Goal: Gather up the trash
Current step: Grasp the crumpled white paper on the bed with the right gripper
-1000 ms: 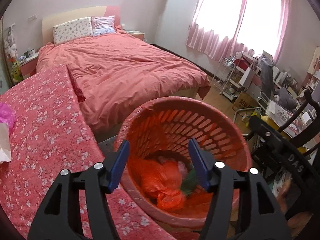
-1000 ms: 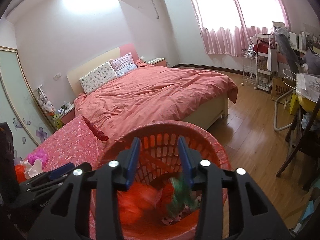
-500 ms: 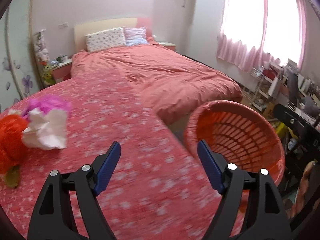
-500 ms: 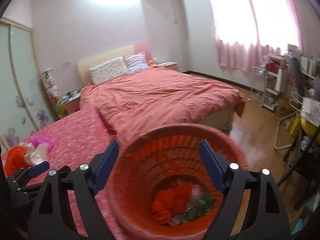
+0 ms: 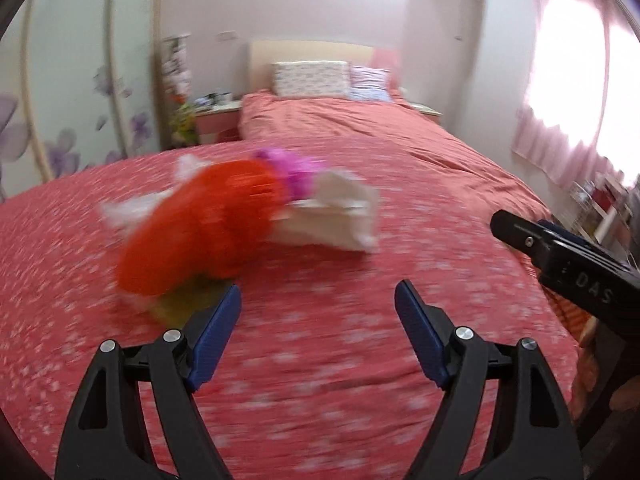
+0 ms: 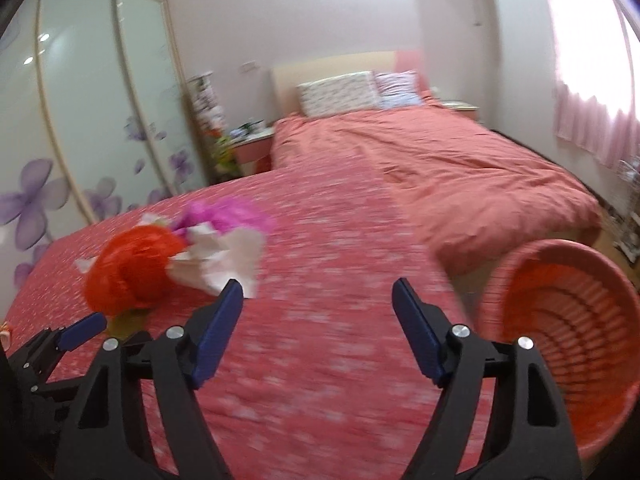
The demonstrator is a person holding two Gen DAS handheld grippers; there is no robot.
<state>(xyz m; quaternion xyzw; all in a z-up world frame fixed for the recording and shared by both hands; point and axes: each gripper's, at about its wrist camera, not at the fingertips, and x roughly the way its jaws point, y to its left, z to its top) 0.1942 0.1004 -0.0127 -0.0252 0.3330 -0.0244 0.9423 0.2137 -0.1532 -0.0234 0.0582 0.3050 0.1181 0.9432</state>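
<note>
A pile of trash lies on the red flowered cloth (image 5: 320,360): an orange plastic bag (image 5: 200,232), a pink bag (image 5: 294,172), white crumpled tissue (image 5: 336,216) and an olive scrap (image 5: 192,300). My left gripper (image 5: 318,320) is open and empty, just short of the pile. The pile also shows in the right wrist view, with the orange bag (image 6: 128,268) and the tissue (image 6: 224,260). My right gripper (image 6: 318,316) is open and empty, to the pile's right. The orange basket (image 6: 568,340) stands at the right.
A bed with a red duvet (image 6: 460,168) and pillows (image 6: 340,92) lies behind. A nightstand (image 5: 216,120) and wardrobe doors (image 6: 100,100) stand at the left. Pink curtains (image 5: 560,120) hang at the right. The right gripper's body (image 5: 568,264) shows in the left wrist view.
Both grippers have swung left, away from the basket and toward the trash pile on the flowered cloth. The right gripper has opened wide. The pile now lies close ahead.
</note>
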